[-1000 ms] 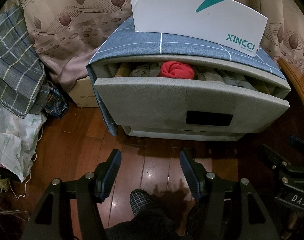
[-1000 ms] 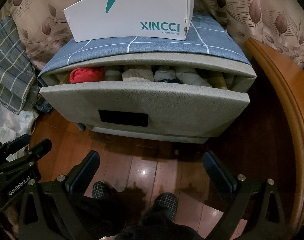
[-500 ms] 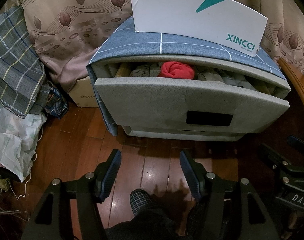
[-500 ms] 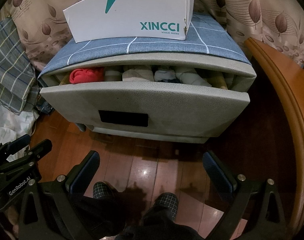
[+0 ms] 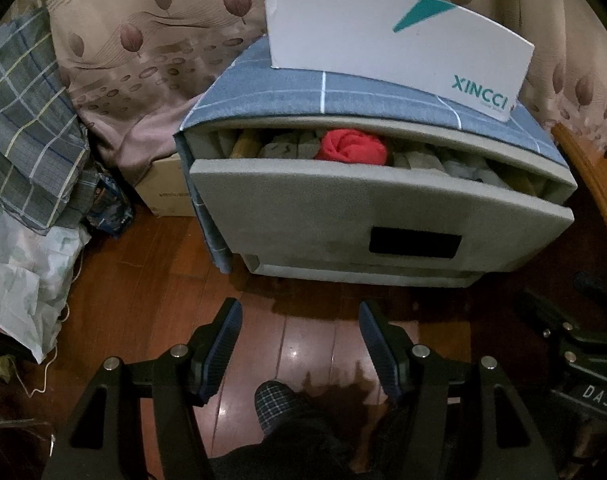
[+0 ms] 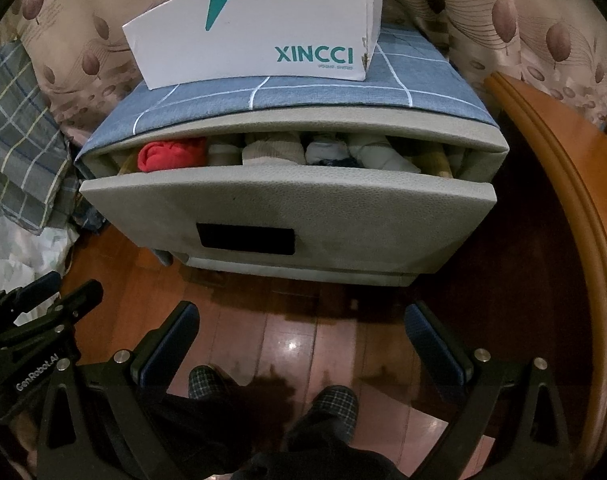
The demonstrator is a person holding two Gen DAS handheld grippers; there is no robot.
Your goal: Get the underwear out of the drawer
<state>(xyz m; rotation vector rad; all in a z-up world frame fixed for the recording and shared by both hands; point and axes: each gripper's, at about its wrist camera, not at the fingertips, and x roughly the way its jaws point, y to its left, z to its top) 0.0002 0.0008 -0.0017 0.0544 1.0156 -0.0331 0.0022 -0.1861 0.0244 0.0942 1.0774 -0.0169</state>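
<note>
The drawer (image 5: 379,216) of the small grey cabinet (image 6: 295,136) is already pulled out a bit, so there is a gap at the top. Inside the gap sits a row of rolled-up underwear. One red roll (image 5: 351,147) is easy to spot, near the left end of the row in the right wrist view, and pale grey and white rolls (image 6: 279,150) lie beside it. A white shoe box (image 6: 255,28) stands on the blue cloth on top of the cabinet. The left gripper (image 5: 299,344) hangs over the wooden floor (image 5: 143,300) in front of the drawer, with its two fingers wide apart and nothing between them. The right gripper (image 6: 303,340) is also over the floor, with its fingers even wider apart and empty too. Both are well apart from the drawer and touch nothing. A person's checked slippers (image 6: 335,400) show at the bottom. So the opening part looks done, but no underwear has been taken out yet. What seems left is to reach into the gap, pinch one roll, maybe the red one, and lift it out. The gap looks narrow, so the drawer may need to come out more first.
</note>
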